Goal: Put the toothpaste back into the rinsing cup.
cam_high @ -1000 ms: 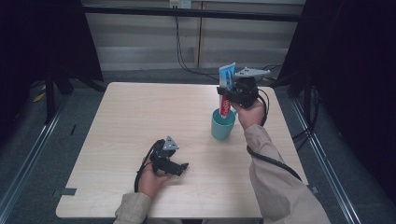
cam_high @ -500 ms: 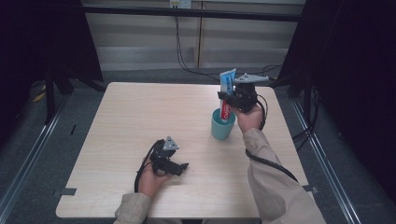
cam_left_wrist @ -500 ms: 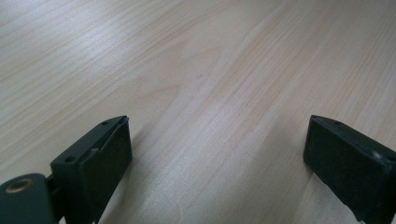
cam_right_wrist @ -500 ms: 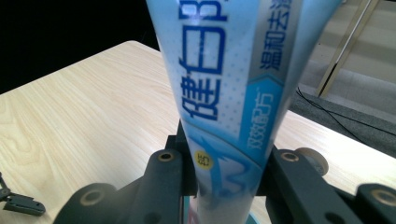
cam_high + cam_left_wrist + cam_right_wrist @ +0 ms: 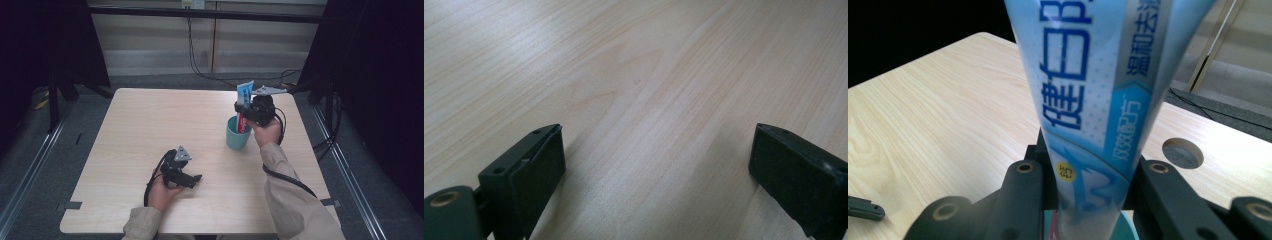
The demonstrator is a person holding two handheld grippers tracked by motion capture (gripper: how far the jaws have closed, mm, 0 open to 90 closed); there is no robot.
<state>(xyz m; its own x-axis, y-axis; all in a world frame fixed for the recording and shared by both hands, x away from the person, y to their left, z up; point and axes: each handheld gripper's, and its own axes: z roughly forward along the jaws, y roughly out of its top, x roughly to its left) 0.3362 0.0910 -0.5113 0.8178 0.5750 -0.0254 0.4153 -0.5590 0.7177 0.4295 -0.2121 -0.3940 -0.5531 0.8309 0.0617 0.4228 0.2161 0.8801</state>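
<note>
A blue-and-white toothpaste tube (image 5: 244,95) with a red lower end stands upright with that end inside a teal cup (image 5: 236,134) right of the table's middle. My right gripper (image 5: 246,111) is shut on the tube just above the cup's rim. In the right gripper view the tube (image 5: 1088,85) rises between the two black jaws, with the cup's teal rim (image 5: 1128,231) below. My left gripper (image 5: 196,179) rests low on the table near the front edge, held in a hand. Its jaws stand wide open over bare wood in the left gripper view (image 5: 656,165).
The light wooden table (image 5: 150,125) has a round cable hole (image 5: 1182,152) near its far right corner. Cables trail from both grippers. Dark floor and black curtains surround the table on all sides.
My right gripper has come down with the toothpaste tube, bringing its lower end deeper into the teal cup. The left gripper has stayed where it was.
</note>
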